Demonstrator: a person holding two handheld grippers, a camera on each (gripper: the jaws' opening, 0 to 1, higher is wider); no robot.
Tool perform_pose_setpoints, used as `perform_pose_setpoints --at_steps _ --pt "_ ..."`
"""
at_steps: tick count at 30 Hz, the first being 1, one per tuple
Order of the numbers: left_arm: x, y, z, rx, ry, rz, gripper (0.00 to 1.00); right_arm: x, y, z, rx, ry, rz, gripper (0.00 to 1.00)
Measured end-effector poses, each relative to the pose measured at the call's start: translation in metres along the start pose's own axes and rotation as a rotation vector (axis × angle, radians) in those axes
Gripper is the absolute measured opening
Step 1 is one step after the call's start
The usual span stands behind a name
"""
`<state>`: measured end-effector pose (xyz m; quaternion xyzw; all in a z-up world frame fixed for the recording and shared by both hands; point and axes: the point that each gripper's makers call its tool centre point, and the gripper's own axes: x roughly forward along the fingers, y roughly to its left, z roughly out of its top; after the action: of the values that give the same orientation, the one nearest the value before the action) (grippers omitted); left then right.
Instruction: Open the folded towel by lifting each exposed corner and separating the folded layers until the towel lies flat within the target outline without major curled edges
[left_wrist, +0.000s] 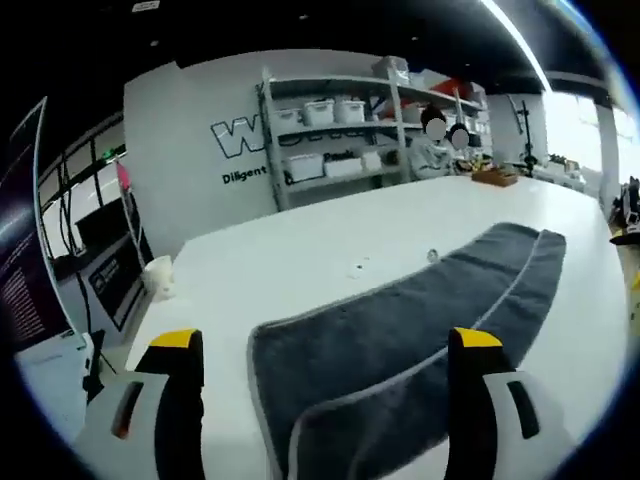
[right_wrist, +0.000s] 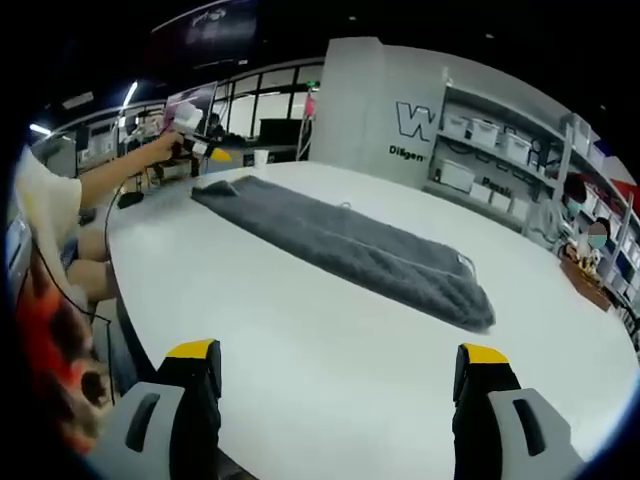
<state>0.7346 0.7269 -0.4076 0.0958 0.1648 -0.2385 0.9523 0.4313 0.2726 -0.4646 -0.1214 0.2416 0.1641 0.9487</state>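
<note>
Grey towel (right_wrist: 345, 245) stretched long and narrow across the white counter (right_wrist: 330, 370), and it looks folded lengthwise, a pale seam running down its middle. So the unfolding is under way, not finished, by my read. Left claw (left_wrist: 325, 345) hovers right over the towel's near end by the counter's edge, jaws spread wide, gripping nothing. Right claw (right_wrist: 335, 360) hangs over bare counter, well apart from the towel, jaws wide and empty too. Next move, I'd say: drop the left claw onto that near folded corner, pinch the top layer, peel it sideways. Plenty of open counter either side for spreading. No target outline that I can make out. Shelves (left_wrist: 340, 130) stand far back.
</note>
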Motion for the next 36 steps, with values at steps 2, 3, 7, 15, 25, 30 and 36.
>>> perform_pose_setpoints --at_steps 2,3,7,15,25,30,36 --pt "-0.013 -0.010 -0.004 -0.013 -0.009 -0.030 1.00 0.001 0.002 0.002 -0.002 -0.001 0.002 0.97" --pt "-0.020 -0.015 -0.007 -0.013 -0.011 -0.041 1.00 0.001 0.003 0.003 -0.006 -0.001 0.004 0.97" --pt "-0.050 -0.037 -0.019 0.022 -0.029 -0.074 1.00 0.004 0.009 0.006 -0.014 0.003 0.012 0.97" --pt "-0.086 -0.065 -0.033 0.035 -0.038 -0.122 1.00 0.010 0.024 0.008 -0.031 0.011 0.041 0.97" --pt "-0.141 -0.100 -0.082 -0.010 -0.018 -0.155 1.00 0.017 0.034 0.009 -0.050 0.020 0.074 0.97" --pt "-0.152 -0.107 -0.104 -0.039 0.005 -0.156 1.00 0.021 0.038 0.008 -0.054 0.024 0.091 0.97" --pt "-0.161 -0.116 -0.120 -0.057 0.026 -0.168 1.00 0.028 0.043 0.007 -0.054 0.033 0.110 0.97"
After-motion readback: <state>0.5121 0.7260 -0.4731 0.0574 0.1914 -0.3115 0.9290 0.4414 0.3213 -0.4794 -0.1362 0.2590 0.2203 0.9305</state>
